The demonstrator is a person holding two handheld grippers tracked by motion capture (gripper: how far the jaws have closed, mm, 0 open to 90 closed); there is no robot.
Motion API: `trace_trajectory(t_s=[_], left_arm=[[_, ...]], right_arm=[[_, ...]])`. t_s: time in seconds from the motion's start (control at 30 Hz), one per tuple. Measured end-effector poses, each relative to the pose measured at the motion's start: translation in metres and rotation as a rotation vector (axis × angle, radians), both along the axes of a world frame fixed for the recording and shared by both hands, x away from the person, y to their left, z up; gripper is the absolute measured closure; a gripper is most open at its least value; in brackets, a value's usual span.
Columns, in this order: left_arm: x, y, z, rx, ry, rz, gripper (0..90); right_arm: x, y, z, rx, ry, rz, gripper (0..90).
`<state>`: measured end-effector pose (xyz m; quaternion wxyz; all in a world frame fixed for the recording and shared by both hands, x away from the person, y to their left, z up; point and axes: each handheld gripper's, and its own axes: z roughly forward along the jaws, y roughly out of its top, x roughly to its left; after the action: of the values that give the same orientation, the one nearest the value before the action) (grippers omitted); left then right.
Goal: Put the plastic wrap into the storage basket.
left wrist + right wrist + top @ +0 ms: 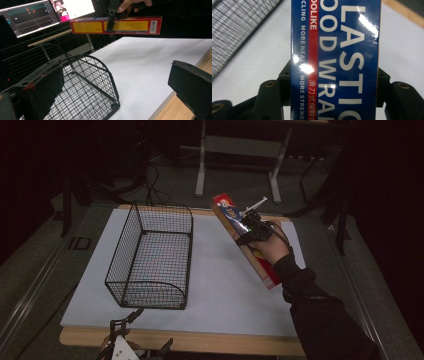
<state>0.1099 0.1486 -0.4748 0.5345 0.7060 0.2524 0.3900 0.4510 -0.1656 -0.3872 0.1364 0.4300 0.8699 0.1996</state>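
While the high view looks down, the right gripper (251, 224) sits right of centre, jaws clamped across a long box of plastic wrap (243, 238) held in the air, slanting from upper left to lower right above the white surface (225, 285). Left of centre stands the black wire basket (152, 257), well apart from the box. At the bottom edge, the left gripper (131, 330) waits near the basket's near end, jaws spread and gripping nothing.

Over to the left gripper view: the box (116, 25) hangs level across the top of the frame, pinched by the right gripper (112, 17), with the basket (87, 85) at lower left.

Right gripper view now: the box's blue face (337, 60) runs up the middle, a jaw pressed against each side, basket mesh (237, 27) at upper left.
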Motion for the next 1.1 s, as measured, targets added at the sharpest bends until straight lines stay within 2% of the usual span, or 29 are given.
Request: trace_trajectory(t_s=[0.27,0.3,0.47,0.5,0.63,0.67,0.9,1.1], left_arm=[[0.0,0.0,0.0,0.0,0.0,-0.003,1.0],[0.0,0.0,0.0,-0.001,-0.001,-0.004,0.9],[0.0,0.0,0.0,0.0,-0.001,-0.004,0.9],[-0.001,0.0,0.0,0.0,-0.002,-0.005,0.9],[-0.001,0.0,0.0,-0.002,-0.002,-0.007,1.0],[-0.001,0.0,0.001,-0.002,-0.003,-0.008,1.0],[-0.001,0.001,0.001,-0.003,-0.004,-0.013,0.9],[-0.002,0.001,0.001,-0.004,-0.005,-0.019,1.0]], right_arm=[[-0.006,0.023,0.018,0.037,-0.032,0.016,40.1],[-0.008,0.032,0.025,0.051,-0.044,0.02,40.1],[-0.011,0.048,0.035,0.063,-0.063,0.029,40.1],[-0.012,0.059,0.04,0.059,-0.08,0.034,40.1],[-0.013,0.07,0.045,0.07,-0.087,0.036,40.1],[-0.014,0.079,0.048,0.073,-0.1,0.043,40.2],[-0.018,0.105,0.055,0.083,-0.108,0.067,40.2],[-0.024,0.131,0.059,0.087,-0.135,0.088,40.1]])
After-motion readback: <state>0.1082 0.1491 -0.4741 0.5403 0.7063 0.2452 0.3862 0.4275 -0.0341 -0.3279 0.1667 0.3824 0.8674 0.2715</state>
